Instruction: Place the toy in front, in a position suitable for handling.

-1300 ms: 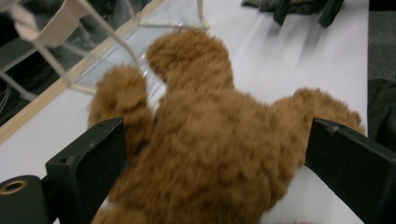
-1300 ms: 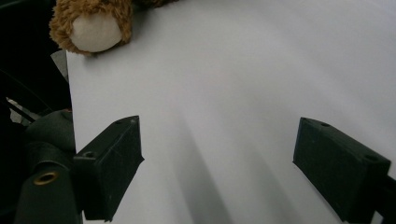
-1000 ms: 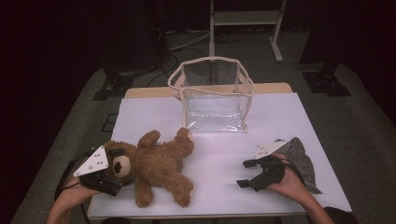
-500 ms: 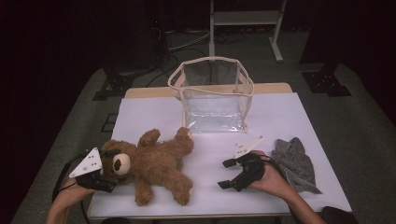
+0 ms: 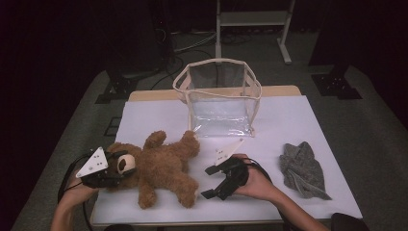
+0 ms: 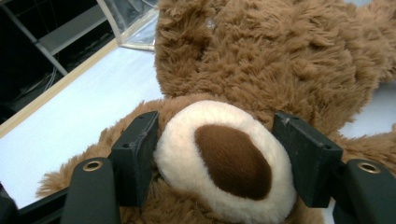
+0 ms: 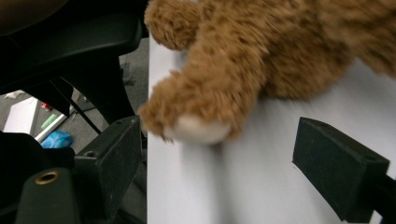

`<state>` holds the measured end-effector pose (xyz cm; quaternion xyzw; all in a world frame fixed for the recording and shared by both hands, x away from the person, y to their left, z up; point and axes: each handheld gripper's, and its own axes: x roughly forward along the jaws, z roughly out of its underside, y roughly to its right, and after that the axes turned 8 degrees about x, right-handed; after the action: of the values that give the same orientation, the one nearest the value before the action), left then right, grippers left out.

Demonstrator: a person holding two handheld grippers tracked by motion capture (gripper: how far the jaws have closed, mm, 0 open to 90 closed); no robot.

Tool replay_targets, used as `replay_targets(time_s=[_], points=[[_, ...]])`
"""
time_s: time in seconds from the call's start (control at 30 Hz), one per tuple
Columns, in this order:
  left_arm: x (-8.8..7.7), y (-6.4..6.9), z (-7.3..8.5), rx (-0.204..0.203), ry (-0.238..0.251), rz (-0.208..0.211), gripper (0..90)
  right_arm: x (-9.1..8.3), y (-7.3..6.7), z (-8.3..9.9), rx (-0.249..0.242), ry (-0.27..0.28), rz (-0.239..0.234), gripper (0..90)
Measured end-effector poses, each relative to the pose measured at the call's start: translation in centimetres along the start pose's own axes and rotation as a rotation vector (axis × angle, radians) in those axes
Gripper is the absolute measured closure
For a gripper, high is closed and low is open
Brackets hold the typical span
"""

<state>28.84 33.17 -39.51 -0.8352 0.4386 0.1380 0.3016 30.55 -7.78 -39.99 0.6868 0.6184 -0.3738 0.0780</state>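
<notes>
Worktop [image 5: 298, 120]: its near edge is cut off beneath both forearms.
Teddy bear [image 5: 159, 166]: lies between the grippers; its foot is blurred ahead of the right one.
Left gripper [image 6: 219, 154]: just closed, clamping the bear's muzzle.
Right gripper [image 5: 219, 180]: spread wide, grasping nothing.

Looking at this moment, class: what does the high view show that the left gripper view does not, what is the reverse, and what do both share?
High view alone: the right gripper, jaws open, near the teddy bear's leg, and a grey cloth at the right. Left gripper view alone: the bear's cream muzzle close up, squeezed between the left gripper's pads, whose jaws have just been closing. Both share the bear, the clear bag and the white table.
</notes>
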Motion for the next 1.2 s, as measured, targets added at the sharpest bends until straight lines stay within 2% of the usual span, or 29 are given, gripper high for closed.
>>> replay_targets(time_s=[0.2,0.27,0.37,0.47,0.57,0.67,0.77,0.83,1.0,1.13,1.2], points=[[0.0,0.0,-0.2,0.024,-0.01,0.014,36.9,2.4,-0.3,-1.7,-0.019,-0.036,-0.02,14.9],[0.1,-0.1,-0.2,0.024,-0.011,0.018,37.3,3.0,-0.2,-2.1,-0.011,-0.048,-0.024,20.7],[0.1,-0.2,-0.2,0.021,-0.009,0.021,37.6,4.2,0.2,-2.5,0.007,-0.082,-0.013,23.7],[0.2,-0.4,-0.3,0.023,-0.011,0.03,37.5,5.2,0.5,-2.8,0.024,-0.117,-0.02,32.5],[0.2,-0.5,-0.3,0.023,-0.016,0.044,36.2,5.7,0.6,-2.8,0.027,-0.152,-0.009,49.8],[0.1,-0.5,-0.5,0.031,-0.023,0.048,30.4,5.6,0.8,-3.0,0.038,-0.161,0.007,61.2],[0.0,-0.5,-0.6,0.031,-0.025,0.03,20.8,5.2,1.2,-3.0,0.051,-0.155,-0.005,65.1],[-0.2,-0.5,-0.5,0.024,-0.02,0.02,17.2,4.8,1.6,-3.0,0.067,-0.148,-0.02,66.1],[-0.5,-0.6,-0.2,0.01,-0.027,0.013,11.9,4.1,2.2,-3.2,0.082,-0.136,-0.024,66.4],[0.7,-0.4,-0.2,0.026,-0.046,0.02,10.1,3.8,2.4,-3.3,0.081,-0.127,-0.032,66.3],[1.1,-0.5,-0.2,0.034,-0.045,0.023,13.7,3.8,2.4,-3.3,0.089,-0.125,-0.035,66.2]])
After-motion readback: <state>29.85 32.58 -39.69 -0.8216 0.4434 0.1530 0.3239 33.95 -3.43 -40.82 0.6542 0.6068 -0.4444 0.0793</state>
